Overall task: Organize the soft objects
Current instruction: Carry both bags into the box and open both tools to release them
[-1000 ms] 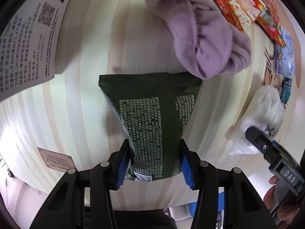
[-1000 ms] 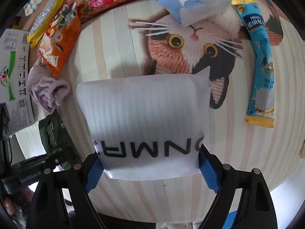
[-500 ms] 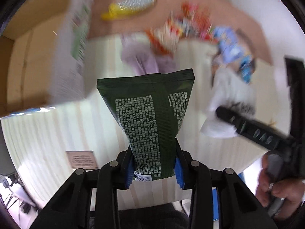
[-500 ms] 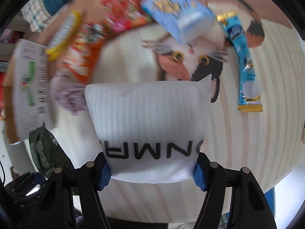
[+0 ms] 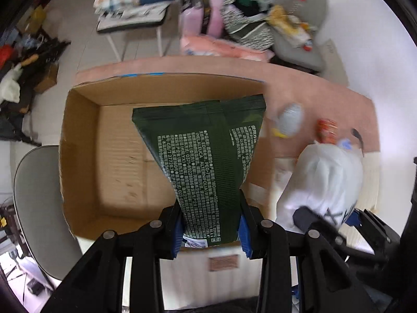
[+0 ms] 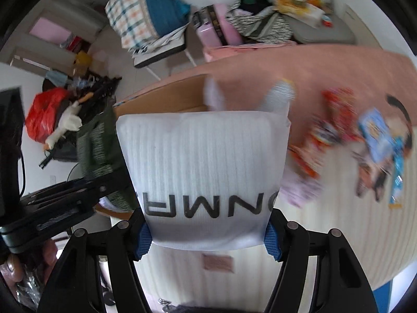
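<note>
My left gripper point(image 5: 211, 230) is shut on a dark green packet point(image 5: 206, 156) with white print and holds it up over an open cardboard box point(image 5: 78, 156). My right gripper point(image 6: 207, 237) is shut on a white ribbed soft pack point(image 6: 203, 169) with black letters, held above the table. The white pack also shows in the left wrist view point(image 5: 325, 180), right of the green packet. The green packet and the left gripper show at the left of the right wrist view point(image 6: 99, 140).
The box stands at the table's left end beside a grey chair point(image 5: 34, 208). Snack packets point(image 6: 338, 135), a blue pack point(image 6: 375, 135) and a lilac cloth point(image 6: 299, 187) lie blurred on the striped mat point(image 6: 338, 234). Chairs with clothes and bags stand beyond the table.
Both grippers have lifted their packs off the table and swung left. The green packet is now over the open box; the white pack follows beside it.
</note>
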Demonstrator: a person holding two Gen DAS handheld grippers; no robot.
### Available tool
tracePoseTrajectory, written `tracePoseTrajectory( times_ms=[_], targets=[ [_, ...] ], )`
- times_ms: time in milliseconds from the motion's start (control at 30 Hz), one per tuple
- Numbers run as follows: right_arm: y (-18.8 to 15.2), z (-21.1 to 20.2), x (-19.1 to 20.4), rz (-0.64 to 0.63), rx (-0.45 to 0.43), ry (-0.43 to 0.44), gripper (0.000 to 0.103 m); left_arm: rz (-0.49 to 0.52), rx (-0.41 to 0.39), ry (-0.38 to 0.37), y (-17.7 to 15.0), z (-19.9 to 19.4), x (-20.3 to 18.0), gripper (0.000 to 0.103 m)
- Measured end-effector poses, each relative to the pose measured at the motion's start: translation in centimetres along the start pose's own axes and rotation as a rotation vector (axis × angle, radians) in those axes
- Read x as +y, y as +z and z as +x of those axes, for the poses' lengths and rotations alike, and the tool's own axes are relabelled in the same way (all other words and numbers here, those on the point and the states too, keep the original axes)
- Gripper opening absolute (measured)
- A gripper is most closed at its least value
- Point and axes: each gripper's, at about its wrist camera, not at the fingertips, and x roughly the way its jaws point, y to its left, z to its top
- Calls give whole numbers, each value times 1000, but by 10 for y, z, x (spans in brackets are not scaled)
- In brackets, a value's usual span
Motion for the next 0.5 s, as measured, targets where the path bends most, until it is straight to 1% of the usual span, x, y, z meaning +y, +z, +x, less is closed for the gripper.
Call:
tracePoseTrajectory(
  times_ms=[33, 67, 133, 167, 200, 233, 267, 300, 333, 433, 500],
  targets=[
    [23, 1, 15, -14, 16, -19, 70, -16, 33, -6, 16, 6, 11, 32],
    [26, 5, 33, -18, 28, -34, 70, -28, 52, -10, 39, 7, 17, 32],
    [38, 26, 52, -22, 60, -70, 70, -43, 102, -22, 60, 29, 37, 32],
    [55, 34, 56, -22, 72, -80, 70, -47, 117, -24, 70, 32, 43, 32],
    [56, 48, 63, -23, 88, -98, 70, -44, 138, -29, 76, 38, 51, 32],
    [70, 57, 68, -25, 99, -115, 70, -43, 169, -45, 84, 42, 62, 32],
    [81, 71, 64, -27, 109, -134, 70, -44, 189, -55, 93, 53, 63, 32],
    [82, 81, 67, -32, 122, -155, 70, -45, 209, -63, 103, 68, 64, 32],
    [88, 94, 58, -33, 132, -170, 70, -40, 238, -73, 114, 87, 65, 32],
    [111, 127, 67, -39, 156, -197, 70, -27, 296, -96, 129, 115, 72, 32],
    [114, 138, 69, -44, 169, -214, 70, -9, 311, -93, 126, 124, 73, 32]
  ],
)
